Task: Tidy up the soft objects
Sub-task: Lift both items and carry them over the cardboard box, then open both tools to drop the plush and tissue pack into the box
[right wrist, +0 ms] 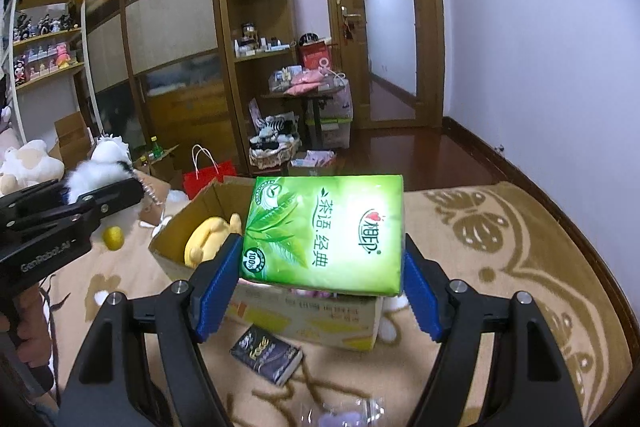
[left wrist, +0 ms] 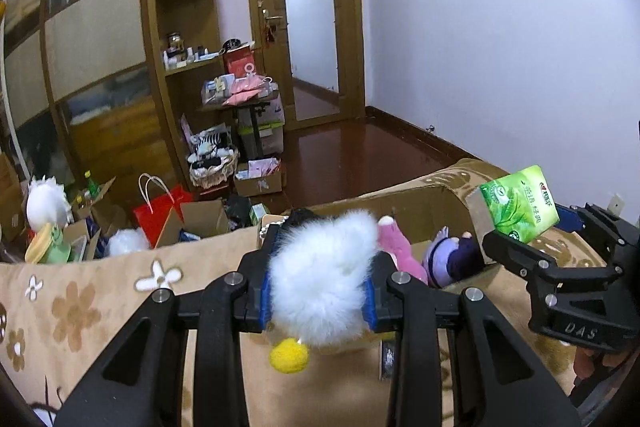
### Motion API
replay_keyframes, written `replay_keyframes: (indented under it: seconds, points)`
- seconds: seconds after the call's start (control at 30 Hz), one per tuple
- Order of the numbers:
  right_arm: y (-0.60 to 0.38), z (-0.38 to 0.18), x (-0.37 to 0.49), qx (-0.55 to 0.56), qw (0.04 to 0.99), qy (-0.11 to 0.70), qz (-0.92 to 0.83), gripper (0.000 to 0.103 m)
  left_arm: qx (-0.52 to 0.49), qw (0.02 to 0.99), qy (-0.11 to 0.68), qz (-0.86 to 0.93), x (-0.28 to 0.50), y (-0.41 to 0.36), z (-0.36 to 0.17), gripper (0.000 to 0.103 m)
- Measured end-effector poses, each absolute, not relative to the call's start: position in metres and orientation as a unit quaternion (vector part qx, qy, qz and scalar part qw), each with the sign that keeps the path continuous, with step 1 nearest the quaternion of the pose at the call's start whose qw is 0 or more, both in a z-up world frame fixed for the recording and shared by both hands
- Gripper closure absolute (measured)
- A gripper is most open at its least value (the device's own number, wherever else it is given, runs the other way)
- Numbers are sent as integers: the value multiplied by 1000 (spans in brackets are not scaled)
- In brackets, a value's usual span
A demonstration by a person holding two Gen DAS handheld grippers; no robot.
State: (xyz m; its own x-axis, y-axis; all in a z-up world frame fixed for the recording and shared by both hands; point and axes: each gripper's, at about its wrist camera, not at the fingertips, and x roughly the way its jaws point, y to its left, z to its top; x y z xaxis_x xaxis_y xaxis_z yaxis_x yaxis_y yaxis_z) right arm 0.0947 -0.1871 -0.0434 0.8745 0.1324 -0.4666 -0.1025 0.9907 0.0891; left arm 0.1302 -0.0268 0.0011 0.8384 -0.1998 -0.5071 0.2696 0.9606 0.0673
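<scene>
My left gripper [left wrist: 322,253] is shut on a white fluffy plush toy [left wrist: 320,283] with a yellow ball [left wrist: 289,357] dangling under it. Just beyond it stands an open cardboard box [left wrist: 424,203] holding a pink plush [left wrist: 396,243] and a purple plush [left wrist: 448,255]. My right gripper [right wrist: 322,255] is shut on a green tissue pack [right wrist: 324,227], held over the same box [right wrist: 304,311], where a yellow plush [right wrist: 208,235] shows. Each view catches the other gripper: the right gripper [left wrist: 532,227] with the tissue pack [left wrist: 520,207], the left gripper [right wrist: 120,187] with the white toy [right wrist: 96,173].
The box sits on a tan flower-patterned blanket [left wrist: 100,307]. A dark packet [right wrist: 266,355] lies on the blanket in front of the box. Past the bed edge the floor is crowded with a red bag [left wrist: 160,215], boxes and plush toys. A wardrobe and a door stand behind.
</scene>
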Motion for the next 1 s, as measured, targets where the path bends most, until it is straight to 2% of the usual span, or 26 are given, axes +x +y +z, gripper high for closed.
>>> replay_keyframes:
  seconds: [0.77, 0.87, 0.93, 1.0]
  points:
    - [-179, -84, 127, 27, 957, 278, 75, 23, 63, 924, 352, -133, 185, -39, -52, 68]
    - [-180, -86, 129, 33, 955, 285, 78, 23, 66, 920, 362, -134, 185, -41, -54, 49]
    - [-181, -88, 131, 41, 952, 291, 84, 23, 71, 923, 355, -129, 182, -41, -52, 47]
    - [-183, -90, 133, 47, 951, 294, 84, 23, 80, 923, 354, -126, 180, -41, -52, 40]
